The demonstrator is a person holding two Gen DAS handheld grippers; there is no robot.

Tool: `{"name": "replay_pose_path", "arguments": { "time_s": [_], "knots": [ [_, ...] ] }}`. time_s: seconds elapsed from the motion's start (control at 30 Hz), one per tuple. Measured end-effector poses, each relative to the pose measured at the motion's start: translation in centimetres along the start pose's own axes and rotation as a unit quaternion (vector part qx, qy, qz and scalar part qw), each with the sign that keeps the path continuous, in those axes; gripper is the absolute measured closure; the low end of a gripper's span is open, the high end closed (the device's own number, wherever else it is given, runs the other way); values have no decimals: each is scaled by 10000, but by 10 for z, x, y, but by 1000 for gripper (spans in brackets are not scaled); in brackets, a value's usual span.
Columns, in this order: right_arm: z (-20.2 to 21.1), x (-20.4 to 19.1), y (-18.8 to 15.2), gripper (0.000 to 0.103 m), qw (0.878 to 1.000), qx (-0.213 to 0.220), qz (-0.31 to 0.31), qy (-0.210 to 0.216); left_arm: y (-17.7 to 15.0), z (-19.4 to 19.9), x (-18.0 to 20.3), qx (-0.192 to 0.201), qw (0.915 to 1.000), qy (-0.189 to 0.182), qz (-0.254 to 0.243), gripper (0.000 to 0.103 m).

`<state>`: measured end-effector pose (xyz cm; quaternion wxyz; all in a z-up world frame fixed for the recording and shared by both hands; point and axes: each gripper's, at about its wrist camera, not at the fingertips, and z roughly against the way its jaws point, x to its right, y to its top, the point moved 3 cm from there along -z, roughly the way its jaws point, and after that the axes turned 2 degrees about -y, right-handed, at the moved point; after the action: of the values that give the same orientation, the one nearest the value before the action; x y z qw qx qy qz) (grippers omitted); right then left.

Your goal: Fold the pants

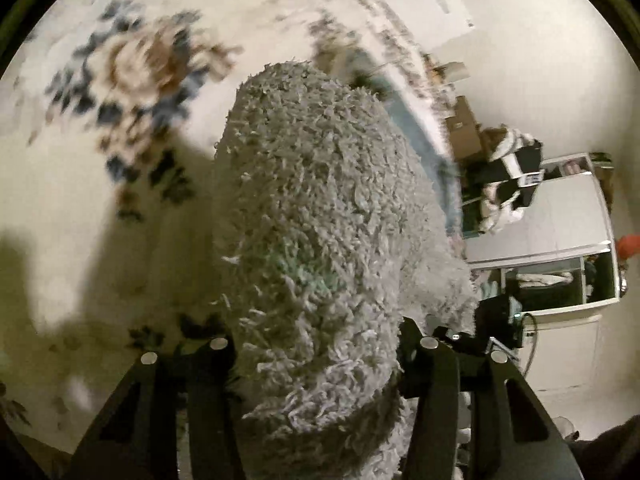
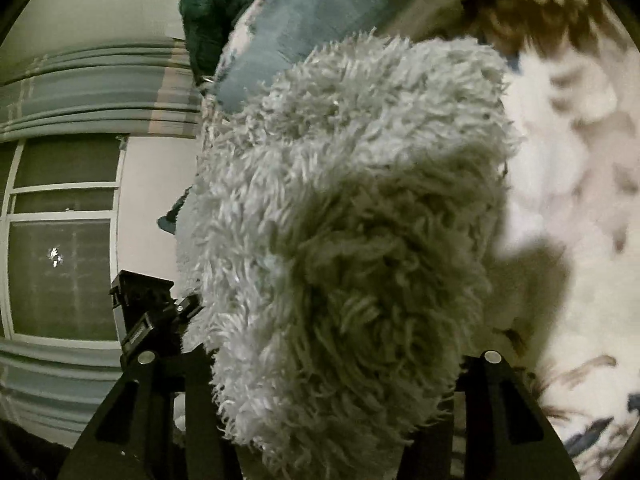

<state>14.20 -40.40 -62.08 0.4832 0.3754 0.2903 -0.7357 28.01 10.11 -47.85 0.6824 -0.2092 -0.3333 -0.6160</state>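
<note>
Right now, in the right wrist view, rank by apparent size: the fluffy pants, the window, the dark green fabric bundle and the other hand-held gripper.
1. Fluffy grey pants, though closest to the camera.
2. Window.
3 and 4. Dark green fabric bundle and left hand-held gripper look alike; not ranked.

Dim, yellowish indoor light w/ hard shadows on the floral bedspread (image 1: 60, 184). Background motion-blurred; fisheye bends edges, corners black.

Fingertips of both grippers buried under shaggy grey pants (image 1: 312, 216), so grip itself unseen. Pants (image 2: 352, 216) cut off at bottom edge. Floral bedspread (image 1: 132, 68) smeared by blur; pattern (image 2: 580, 128) unreadable.
</note>
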Motion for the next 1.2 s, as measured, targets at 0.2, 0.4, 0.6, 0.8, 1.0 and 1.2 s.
{"name": "replay_pose_path", "arguments": {
  "time_s": [0.2,0.4,0.6,0.8,1.0,1.2],
  "knots": [
    [74,-23,-4,53,9993,329,19,180,29,25,67,96,9992,-248,-313,57],
    [148,-68,33,53,9965,815,103,123,94,11,127,130,9976,-508,-446,56],
    [179,-83,114,52,9938,1104,132,-89,172,-52,145,152,9986,-393,-334,56],
    [133,-44,195,52,9931,793,26,-867,214,-129,114,-238,9972,606,-375,56],
    [110,-5,201,28,9884,432,-230,-1437,214,-143,89,-344,9938,958,-456,52],
    [145,0,190,16,9878,758,-555,-1243,207,-132,90,-352,9930,1011,-501,51]
  ]
}}
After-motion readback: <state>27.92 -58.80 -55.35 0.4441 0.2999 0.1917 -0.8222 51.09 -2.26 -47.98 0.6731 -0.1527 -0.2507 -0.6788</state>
